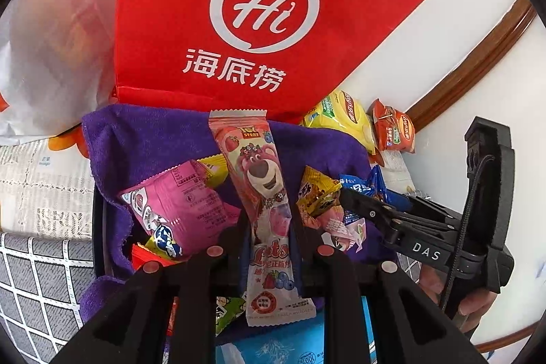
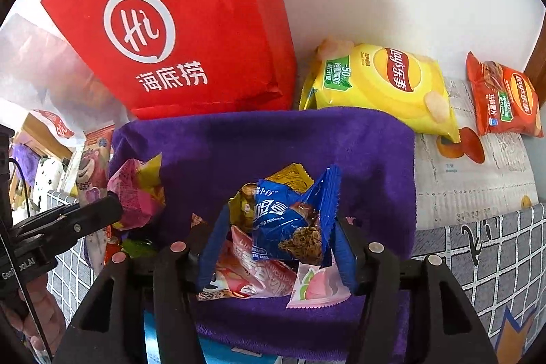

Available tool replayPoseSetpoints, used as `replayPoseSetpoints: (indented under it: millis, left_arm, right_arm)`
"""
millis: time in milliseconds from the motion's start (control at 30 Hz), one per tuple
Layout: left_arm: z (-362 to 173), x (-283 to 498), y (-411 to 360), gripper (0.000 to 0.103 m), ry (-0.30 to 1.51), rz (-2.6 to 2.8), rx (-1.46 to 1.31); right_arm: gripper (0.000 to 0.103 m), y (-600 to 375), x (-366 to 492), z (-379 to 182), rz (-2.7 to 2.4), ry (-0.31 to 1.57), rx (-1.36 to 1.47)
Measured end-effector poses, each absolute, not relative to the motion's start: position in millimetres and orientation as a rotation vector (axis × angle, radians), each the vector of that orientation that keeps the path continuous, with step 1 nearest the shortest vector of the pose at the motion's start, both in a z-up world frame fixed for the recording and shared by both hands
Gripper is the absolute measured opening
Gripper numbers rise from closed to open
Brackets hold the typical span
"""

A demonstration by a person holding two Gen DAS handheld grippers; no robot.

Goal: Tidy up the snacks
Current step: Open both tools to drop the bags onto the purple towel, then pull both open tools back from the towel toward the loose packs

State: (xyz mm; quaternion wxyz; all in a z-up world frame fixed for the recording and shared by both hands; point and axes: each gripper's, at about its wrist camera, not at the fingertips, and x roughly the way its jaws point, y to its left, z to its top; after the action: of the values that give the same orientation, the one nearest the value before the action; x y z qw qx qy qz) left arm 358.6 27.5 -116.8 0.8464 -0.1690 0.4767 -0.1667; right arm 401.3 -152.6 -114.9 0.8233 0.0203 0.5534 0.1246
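My left gripper (image 1: 269,237) is shut on a long pink Lotso bear snack stick (image 1: 264,193) and holds it upright over a basket lined with a purple towel (image 1: 153,142). My right gripper (image 2: 276,237) is shut on a blue chocolate chip cookie packet (image 2: 290,220) above the same towel (image 2: 273,139). Several small snack packets lie in the basket: a pink one (image 1: 181,207), a yellow one (image 1: 315,193), pink and red ones (image 2: 252,272). The right gripper shows in the left wrist view (image 1: 344,193), and the left gripper shows at the left edge of the right wrist view (image 2: 112,203).
A red Haidilao paper bag (image 1: 239,12) stands behind the basket against the white wall. A yellow Lay's chip bag (image 2: 378,84) and a red Lay's bag (image 2: 505,98) lie to the right on a printed cloth. A white plastic bag (image 1: 44,57) sits to the left.
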Motion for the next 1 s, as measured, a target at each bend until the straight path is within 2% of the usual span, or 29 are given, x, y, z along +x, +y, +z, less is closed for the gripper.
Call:
replayPoseSetpoints:
  millis: [100,333,400,600,733,1000]
  left_arm:
    - [-116,358,27,0.019,1.001,-0.352,-0.357]
    - [-110,355,28,0.024,0.983,-0.346,-0.355]
    - [-108,355,28,0.036,0.983,-0.343,-0.351]
    - [-96,349,31,0.053,0.947,-0.334,-0.340]
    - [-89,346,33,0.054,0.930,-0.331,-0.342]
    - [-75,338,38,0.055,0.908,-0.297,-0.310]
  right_arm:
    - [0.058,-151,397,-107,0.276,1.160,0.036]
    - [0.069,-148,387,-83,0.316,1.093,0.032]
    - [0.072,-148,386,-81,0.321,1.084,0.032]
    - [0.073,-147,386,-78,0.338,1.071,0.050]
    - [0.076,-147,381,-70,0.353,1.034,0.064]
    - [0.077,-145,370,-44,0.332,0.962,0.047]
